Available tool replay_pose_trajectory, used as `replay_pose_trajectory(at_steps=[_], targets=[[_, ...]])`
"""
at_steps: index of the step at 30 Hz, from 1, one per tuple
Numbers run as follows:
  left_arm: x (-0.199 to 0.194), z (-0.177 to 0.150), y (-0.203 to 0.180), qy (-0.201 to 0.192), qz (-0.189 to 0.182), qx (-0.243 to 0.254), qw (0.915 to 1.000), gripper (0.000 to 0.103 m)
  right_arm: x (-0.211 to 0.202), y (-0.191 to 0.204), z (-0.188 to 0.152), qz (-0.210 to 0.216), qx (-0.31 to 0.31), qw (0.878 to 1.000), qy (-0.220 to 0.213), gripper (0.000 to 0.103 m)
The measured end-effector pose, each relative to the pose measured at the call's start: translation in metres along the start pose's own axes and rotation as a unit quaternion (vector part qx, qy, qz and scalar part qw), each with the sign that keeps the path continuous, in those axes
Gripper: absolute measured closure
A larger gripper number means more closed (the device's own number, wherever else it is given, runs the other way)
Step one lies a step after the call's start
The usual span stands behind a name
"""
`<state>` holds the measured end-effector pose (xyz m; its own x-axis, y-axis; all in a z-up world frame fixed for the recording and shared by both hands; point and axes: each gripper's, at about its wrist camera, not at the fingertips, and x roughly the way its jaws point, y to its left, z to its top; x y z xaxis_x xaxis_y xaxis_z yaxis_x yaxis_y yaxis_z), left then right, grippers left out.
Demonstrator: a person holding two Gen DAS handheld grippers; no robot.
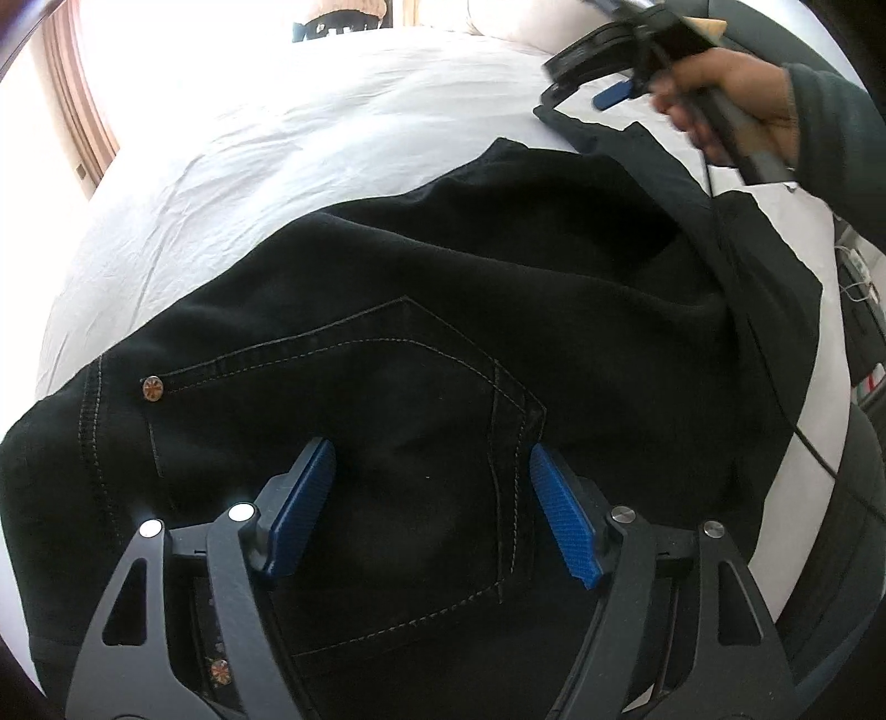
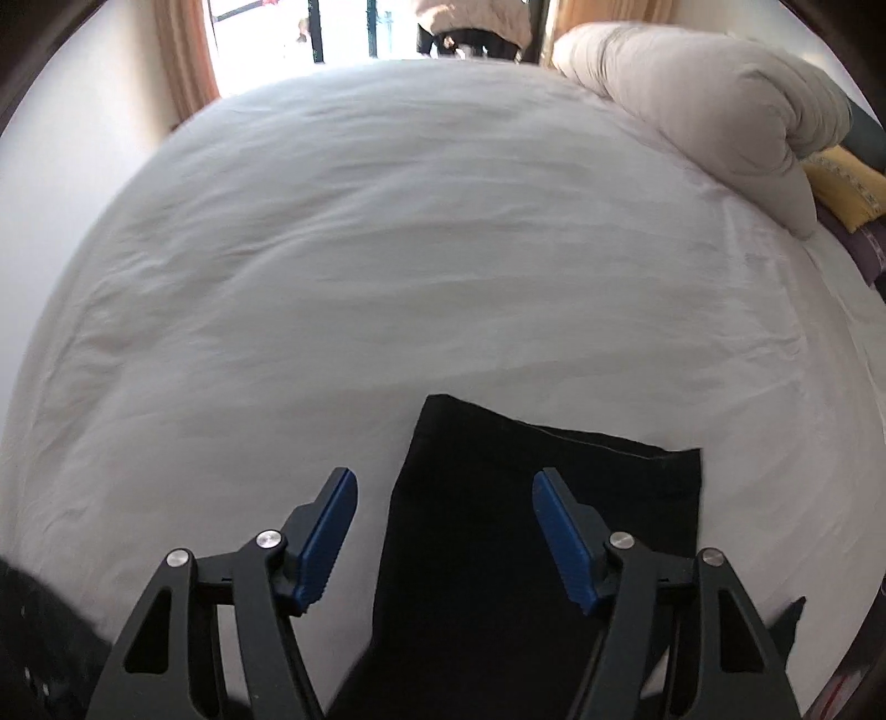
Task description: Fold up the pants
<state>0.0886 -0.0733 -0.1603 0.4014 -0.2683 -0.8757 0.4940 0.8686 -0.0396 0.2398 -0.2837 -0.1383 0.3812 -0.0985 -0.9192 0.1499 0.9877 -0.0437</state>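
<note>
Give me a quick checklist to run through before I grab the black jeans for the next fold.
1. Left gripper open: ok, jaws spread over the back pocket.
2. Right gripper open: ok, jaws apart over the leg hem.
3. Black jeans lying flat: not ok, the legs are bunched and overlapping.
4. White bed sheet beyond the hem free for folding: ok.
5. Rolled duvet apart from the jeans: ok.

Strong daylight from window (image 2: 343, 27) at far end, blown out to white. Bed sheet (image 1: 249, 166) glares near it in left view. Black pants (image 1: 443, 343) swallow detail, only stitching reads. Right view sheet motion-smeared. Heavy fisheye bending, dark vignette at corners.
</note>
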Motion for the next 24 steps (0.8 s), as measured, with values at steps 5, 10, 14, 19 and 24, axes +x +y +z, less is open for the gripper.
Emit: replay_pose_trajectory(at_steps=[5, 10, 14, 19, 24], targets=[[0.002, -0.001, 0.003, -0.001, -0.001, 0.001, 1.0000, 0.030, 0.031, 0.007, 0.002, -0.031, -0.002, 0.999, 0.040, 0.034], [0.001, -0.007, -0.001, -0.005, 0.004, 0.001, 1.0000, 0.030, 0.037, -0.004, 0.004, -0.024, 0.038, 0.998, 0.038, 0.039], [-0.006, -0.015, 0.000, -0.008, 0.006, 0.001, 0.9999, 0.030, 0.035, -0.005, 0.007, -0.013, 0.012, 0.999, 0.042, 0.082], [-0.008, -0.017, -0.002, -0.006, 0.009, 0.001, 0.9999, 0.030, 0.024, -0.019, 0.009, 0.021, 0.035, 0.999, 0.028, 0.094], [-0.010, -0.015, -0.002, -0.002, 0.010, 0.000, 0.9999, 0.030, -0.022, -0.057, 0.000, 0.055, 0.098, 0.993, -0.037, 0.101]])
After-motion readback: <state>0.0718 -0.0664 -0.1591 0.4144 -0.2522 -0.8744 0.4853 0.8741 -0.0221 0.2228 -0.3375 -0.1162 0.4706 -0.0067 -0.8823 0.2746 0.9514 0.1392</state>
